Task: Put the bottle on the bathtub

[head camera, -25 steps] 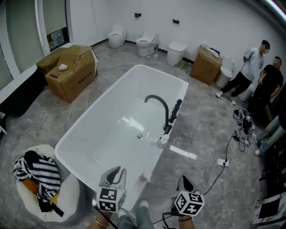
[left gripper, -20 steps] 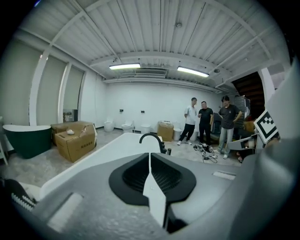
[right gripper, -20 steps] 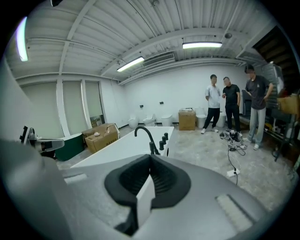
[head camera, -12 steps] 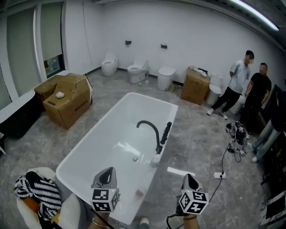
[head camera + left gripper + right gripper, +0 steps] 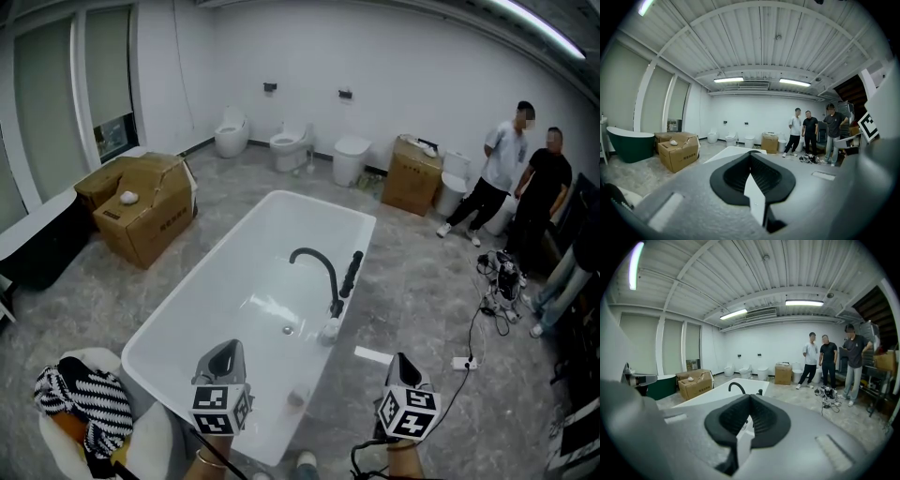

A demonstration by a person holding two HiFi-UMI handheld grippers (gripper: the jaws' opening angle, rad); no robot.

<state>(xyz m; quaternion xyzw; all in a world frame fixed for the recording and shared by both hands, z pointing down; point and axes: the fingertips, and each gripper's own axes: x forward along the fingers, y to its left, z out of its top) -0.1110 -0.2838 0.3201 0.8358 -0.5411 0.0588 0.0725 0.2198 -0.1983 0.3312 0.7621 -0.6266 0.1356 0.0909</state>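
I see a smooth, glossy white bathtub [image 5: 202, 272] with a matt black curved faucet [image 5: 326, 267], a grey marbled stone-look floor [image 5: 412, 300], and a brown box [image 5: 150, 211] of dull, matt cardboard.

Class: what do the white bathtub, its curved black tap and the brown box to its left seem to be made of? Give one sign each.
White bathtub: glossy acrylic or ceramic, probably; light glints off it.
Curved black tap: likely metal, matt black; slim bent tube.
Brown box: cardboard, dull; folded flaps.

Three people [image 5: 812, 359] [image 5: 828, 362] [image 5: 854, 363], two cardboard boxes [image 5: 145, 211] [image 5: 412, 176], one white bathtub [image 5: 262, 253].
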